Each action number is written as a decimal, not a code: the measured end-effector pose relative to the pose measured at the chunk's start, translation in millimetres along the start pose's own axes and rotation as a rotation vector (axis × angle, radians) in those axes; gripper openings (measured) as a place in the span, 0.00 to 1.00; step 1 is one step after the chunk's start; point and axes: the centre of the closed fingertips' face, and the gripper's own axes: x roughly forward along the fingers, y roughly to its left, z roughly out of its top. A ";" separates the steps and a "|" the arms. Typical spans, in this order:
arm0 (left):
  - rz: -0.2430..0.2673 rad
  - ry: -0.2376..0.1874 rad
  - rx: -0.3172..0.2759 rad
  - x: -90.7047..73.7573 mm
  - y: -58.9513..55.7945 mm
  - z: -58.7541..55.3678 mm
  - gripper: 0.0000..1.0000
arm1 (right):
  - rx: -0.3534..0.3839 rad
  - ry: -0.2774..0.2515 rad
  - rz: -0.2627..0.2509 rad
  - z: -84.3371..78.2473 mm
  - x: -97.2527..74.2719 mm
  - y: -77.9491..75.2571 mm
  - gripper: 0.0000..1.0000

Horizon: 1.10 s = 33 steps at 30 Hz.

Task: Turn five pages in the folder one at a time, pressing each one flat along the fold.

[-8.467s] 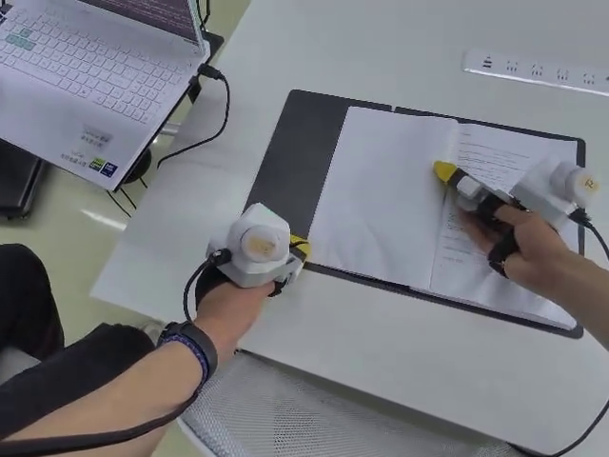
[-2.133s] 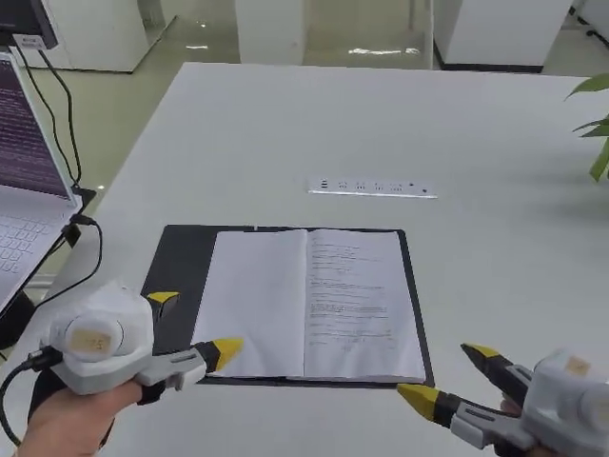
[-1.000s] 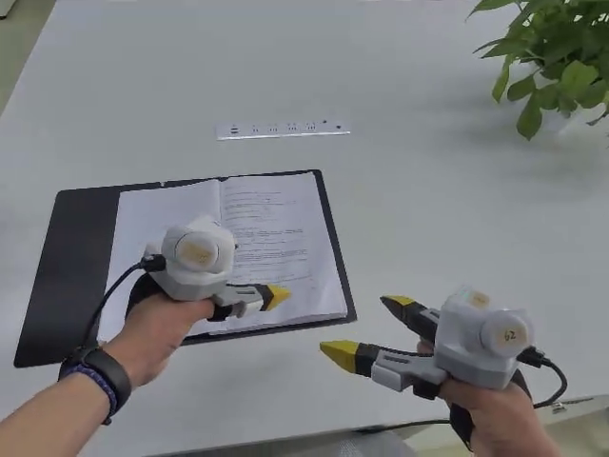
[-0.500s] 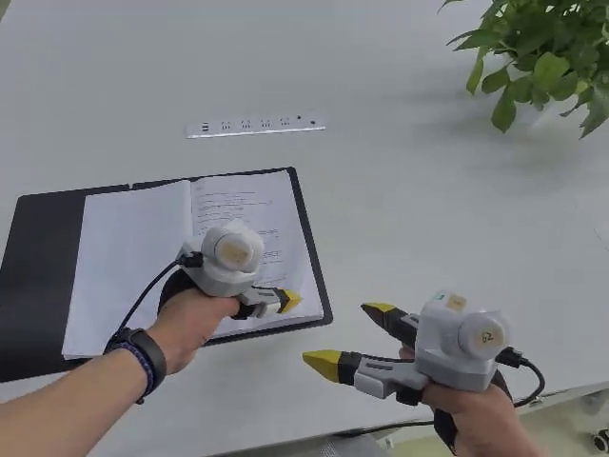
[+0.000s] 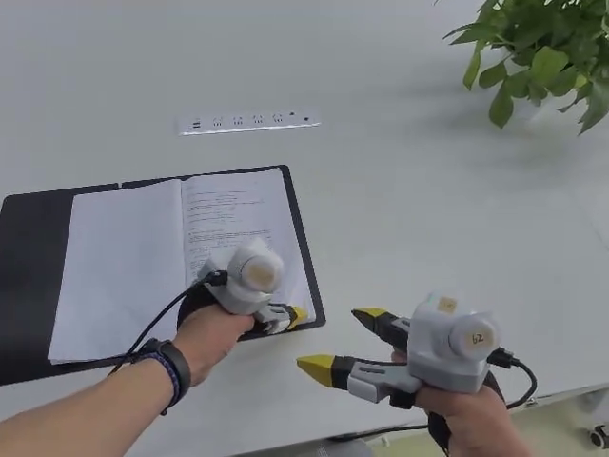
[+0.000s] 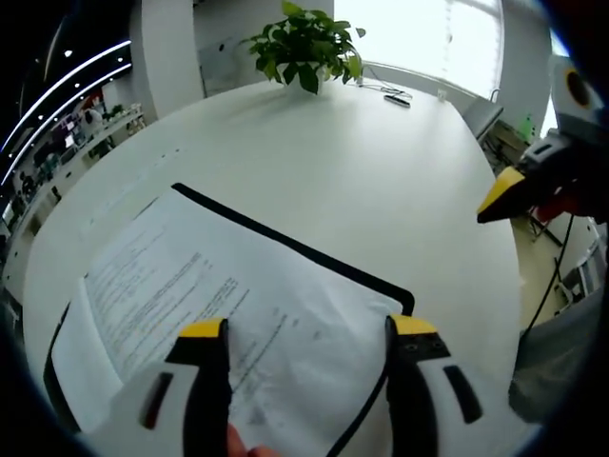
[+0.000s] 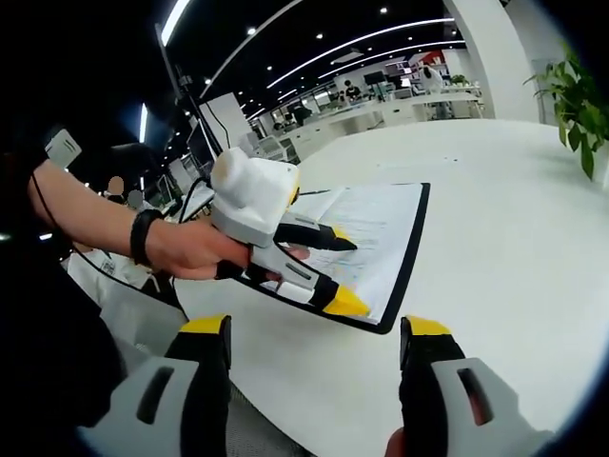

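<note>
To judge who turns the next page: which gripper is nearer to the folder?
Left. The left gripper is open over the folder's right page, near its lower corner. The right gripper is open off the folder, over the table.

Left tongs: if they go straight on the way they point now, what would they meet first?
Probably the printed page near the corner of the folder, lying between the tips of the left tongs. Their height above it is unclear, so they might pass onto bare table.
</note>
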 end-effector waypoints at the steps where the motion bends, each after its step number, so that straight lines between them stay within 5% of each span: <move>1: -0.001 -0.002 0.000 -0.1 0.2 -0.1 0.66 | 0.001 -0.003 0.003 -0.1 0.7 0.1 0.71; 15: -0.028 -0.025 -0.033 -2.3 4.6 1.0 0.60 | 0.039 -0.007 0.046 9.7 24.4 -8.0 0.65; 26: -0.020 -0.036 -0.052 -1.4 6.8 3.4 0.57 | 0.078 -0.047 0.082 44.0 54.7 -36.9 0.62; 33: -0.010 -0.037 -0.033 -0.2 6.6 2.6 0.56 | 0.126 -0.059 0.109 50.6 73.1 -45.8 0.60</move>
